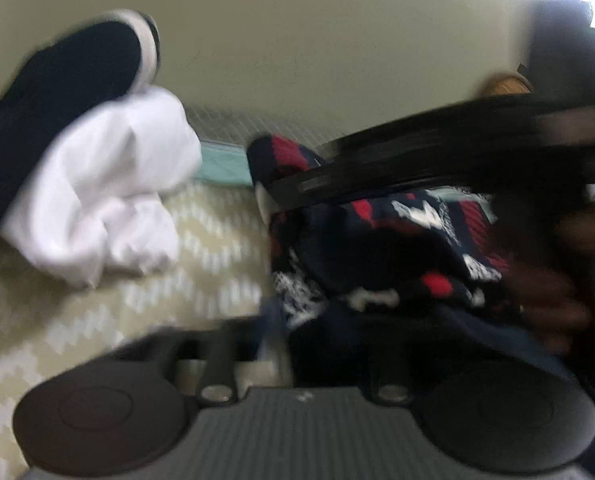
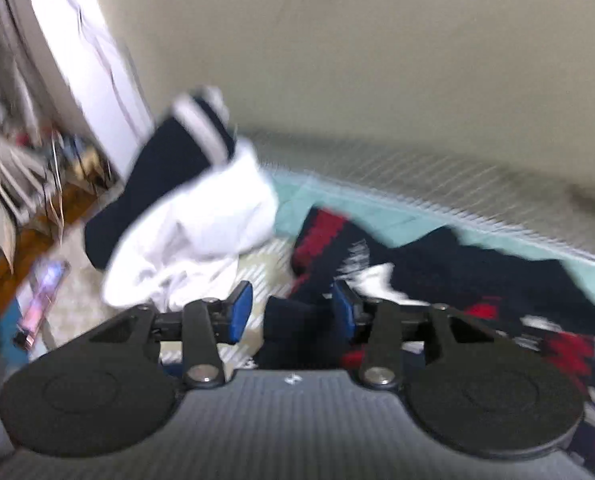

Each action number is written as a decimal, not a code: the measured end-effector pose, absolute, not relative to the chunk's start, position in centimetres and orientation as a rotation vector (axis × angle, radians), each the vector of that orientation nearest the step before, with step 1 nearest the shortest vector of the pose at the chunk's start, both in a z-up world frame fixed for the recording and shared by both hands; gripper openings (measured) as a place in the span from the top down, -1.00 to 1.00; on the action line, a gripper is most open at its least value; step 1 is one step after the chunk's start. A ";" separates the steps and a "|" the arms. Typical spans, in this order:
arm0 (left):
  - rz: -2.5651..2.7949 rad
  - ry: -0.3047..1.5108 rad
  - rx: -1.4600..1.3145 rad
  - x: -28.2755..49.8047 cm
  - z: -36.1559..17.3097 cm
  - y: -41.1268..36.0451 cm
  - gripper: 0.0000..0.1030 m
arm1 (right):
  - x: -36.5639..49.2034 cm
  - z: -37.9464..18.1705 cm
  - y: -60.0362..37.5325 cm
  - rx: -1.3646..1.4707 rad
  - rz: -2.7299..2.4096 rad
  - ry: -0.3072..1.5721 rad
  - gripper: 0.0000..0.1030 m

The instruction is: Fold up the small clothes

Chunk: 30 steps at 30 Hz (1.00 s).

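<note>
A navy garment with red and white pattern (image 1: 397, 248) lies crumpled on the bed at right. My left gripper (image 1: 275, 336) sits at its near edge with its fingers drawn together under the navy fabric, which hides the tips. In the right wrist view the same garment (image 2: 477, 276) spreads to the right. My right gripper (image 2: 293, 312) is open, its blue pads (image 2: 239, 312) apart, and a dark navy fold rises between them without being pinched. That right gripper crosses the left wrist view as a blurred black bar (image 1: 437, 152), and a hand (image 1: 557, 280) holds it.
A crumpled white garment (image 1: 97, 188) and a navy piece with a white band (image 1: 57, 92) lie at left on the cream zigzag bedspread (image 1: 77, 320). A teal cloth (image 2: 337, 208) runs along the wall. A phone (image 2: 41, 296) and a cluttered shelf (image 2: 17, 168) are far left.
</note>
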State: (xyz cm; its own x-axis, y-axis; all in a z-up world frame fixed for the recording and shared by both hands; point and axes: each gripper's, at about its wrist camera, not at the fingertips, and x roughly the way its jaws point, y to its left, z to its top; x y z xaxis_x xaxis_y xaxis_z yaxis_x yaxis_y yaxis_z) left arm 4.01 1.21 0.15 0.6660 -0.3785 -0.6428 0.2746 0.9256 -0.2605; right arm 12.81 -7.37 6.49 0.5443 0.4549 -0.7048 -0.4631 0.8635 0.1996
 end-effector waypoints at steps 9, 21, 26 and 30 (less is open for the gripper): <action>-0.336 0.757 -0.219 3.9 0.0 3.9 0.83 | 14.8 6.7 -5.7 0.160 0.617 0.765 0.81; -0.321 0.753 -0.242 4.4 0.2 4.8 0.57 | 8.8 9.6 -11.5 0.109 0.639 0.610 0.18; -0.318 0.747 -0.221 4.2 0.1 4.8 0.57 | 5.1 8.3 -10.8 -0.188 0.687 0.572 -0.29; -0.314 0.736 -0.190 3.9 0.2 4.3 0.57 | 5.3 5.9 -10.5 -0.297 0.655 0.661 0.34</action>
